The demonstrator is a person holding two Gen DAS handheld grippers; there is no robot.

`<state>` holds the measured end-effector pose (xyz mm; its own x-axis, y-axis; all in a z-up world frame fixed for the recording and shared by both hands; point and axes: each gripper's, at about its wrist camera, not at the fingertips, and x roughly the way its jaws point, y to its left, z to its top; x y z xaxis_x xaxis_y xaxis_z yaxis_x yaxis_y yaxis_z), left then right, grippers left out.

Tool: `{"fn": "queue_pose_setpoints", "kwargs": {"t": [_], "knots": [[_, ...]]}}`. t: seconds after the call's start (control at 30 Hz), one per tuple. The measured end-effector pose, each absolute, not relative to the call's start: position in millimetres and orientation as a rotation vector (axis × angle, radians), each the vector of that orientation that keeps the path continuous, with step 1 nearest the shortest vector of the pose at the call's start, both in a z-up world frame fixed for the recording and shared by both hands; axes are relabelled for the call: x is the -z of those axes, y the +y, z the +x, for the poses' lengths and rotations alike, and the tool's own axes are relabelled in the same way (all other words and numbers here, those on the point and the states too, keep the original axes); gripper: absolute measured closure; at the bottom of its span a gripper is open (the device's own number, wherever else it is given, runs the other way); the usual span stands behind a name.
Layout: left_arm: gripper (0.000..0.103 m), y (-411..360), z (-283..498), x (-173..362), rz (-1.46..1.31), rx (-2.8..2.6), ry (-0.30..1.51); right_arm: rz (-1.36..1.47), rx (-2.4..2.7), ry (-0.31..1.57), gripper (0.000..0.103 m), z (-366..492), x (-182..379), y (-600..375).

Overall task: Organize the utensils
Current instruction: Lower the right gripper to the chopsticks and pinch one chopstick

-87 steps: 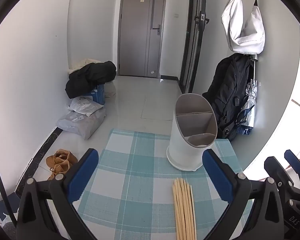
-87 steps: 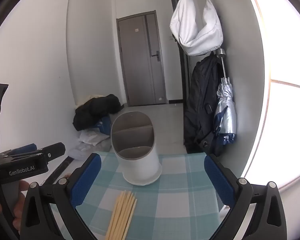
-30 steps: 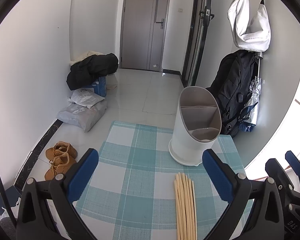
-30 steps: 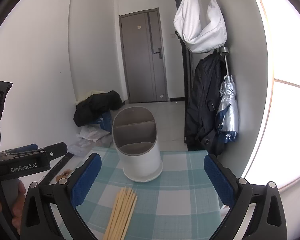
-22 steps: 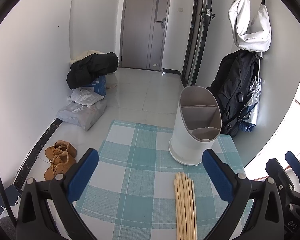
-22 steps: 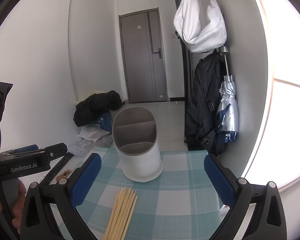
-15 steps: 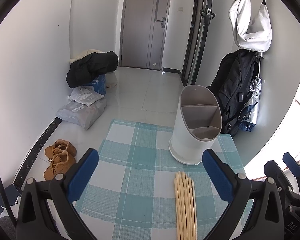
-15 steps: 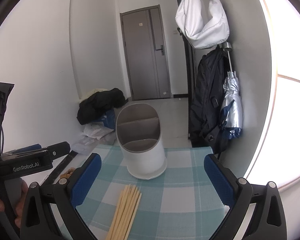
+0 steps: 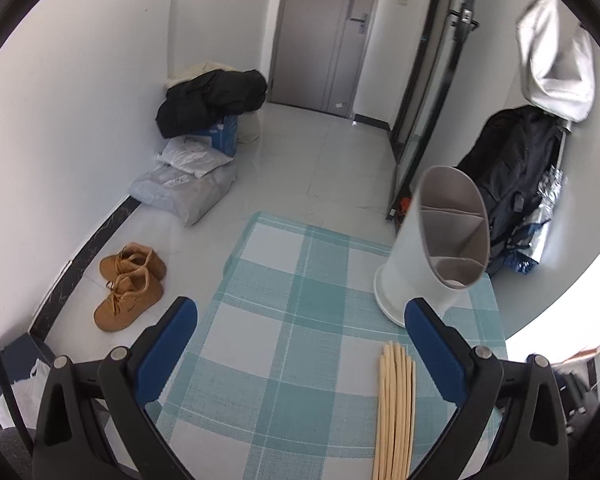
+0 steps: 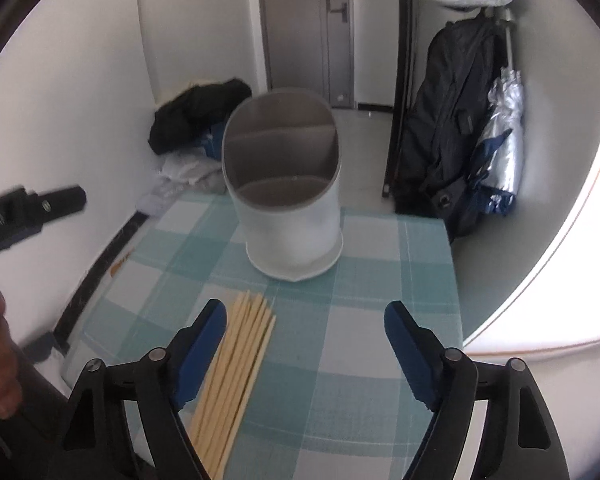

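Observation:
A white utensil holder with grey inner compartments stands upright on the checked teal tablecloth; it also shows in the right wrist view. A bundle of several wooden chopsticks lies flat in front of it, also seen in the right wrist view. My left gripper is open and empty above the cloth, left of the chopsticks. My right gripper is open and empty, its left finger close beside the chopsticks.
The table's far edge drops to a tiled floor with brown shoes, plastic bags and a black coat pile. A black backpack and folded umbrella hang by the right wall.
The right gripper has tilted down and moved forward and closer over the chopsticks and holder. The left gripper has swung left, so the holder now sits further right in its view.

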<state>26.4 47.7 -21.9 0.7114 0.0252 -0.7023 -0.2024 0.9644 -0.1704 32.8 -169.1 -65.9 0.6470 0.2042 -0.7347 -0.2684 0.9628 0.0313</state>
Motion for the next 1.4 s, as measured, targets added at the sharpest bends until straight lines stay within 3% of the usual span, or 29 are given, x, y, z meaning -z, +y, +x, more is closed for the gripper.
{"fn": "queue_pose_setpoints", "kwargs": {"t": [0.07,0.2,0.27,0.43,0.63,0.7,0.8,0.87,0.97,1.17,1.4], "knots": [[0.002,53.7,29.3,24.8,-0.258,-0.141,0.785,-0.125,-0.289,0.897,0.039,43.1,81.3,-160.4],[0.002,66.9,38.4,30.0,-0.289,-0.168,0.827,-0.225,-0.306,1.027,0.042,64.6,113.1,-140.4],[0.002,76.3,41.8,31.1,-0.312,-0.194,0.833,-0.221,-0.319,1.088,0.056,73.8,124.9,-136.6],[0.002,89.5,47.5,36.9,-0.357,-0.213,0.861,-0.255,-0.314,1.163,0.064,80.5,140.7,-129.1],[0.002,100.7,51.6,37.8,-0.389,-0.236,0.877,-0.244,-0.315,1.194,0.063,80.9,153.4,-122.7],[0.002,107.2,52.1,38.2,-0.403,-0.253,0.875,-0.278,-0.316,1.196,0.068,81.4,152.5,-117.4],[0.002,111.7,51.7,43.3,-0.416,-0.269,0.891,-0.331,-0.342,1.186,0.078,76.6,152.3,-110.5],[0.002,111.7,52.0,48.2,-0.407,-0.275,0.907,-0.323,-0.361,1.185,0.092,76.9,152.7,-106.5],[0.002,109.0,52.6,54.0,-0.359,-0.292,0.931,-0.321,-0.375,1.158,0.099,76.3,153.5,-97.7],[0.002,91.8,51.8,86.9,-0.275,-0.213,1.072,-0.160,-0.415,1.096,0.100,77.2,142.4,-120.9],[0.002,31.3,44.7,112.4,-0.128,-0.017,1.204,0.227,-0.399,1.041,0.100,75.1,124.1,-194.2]]}}
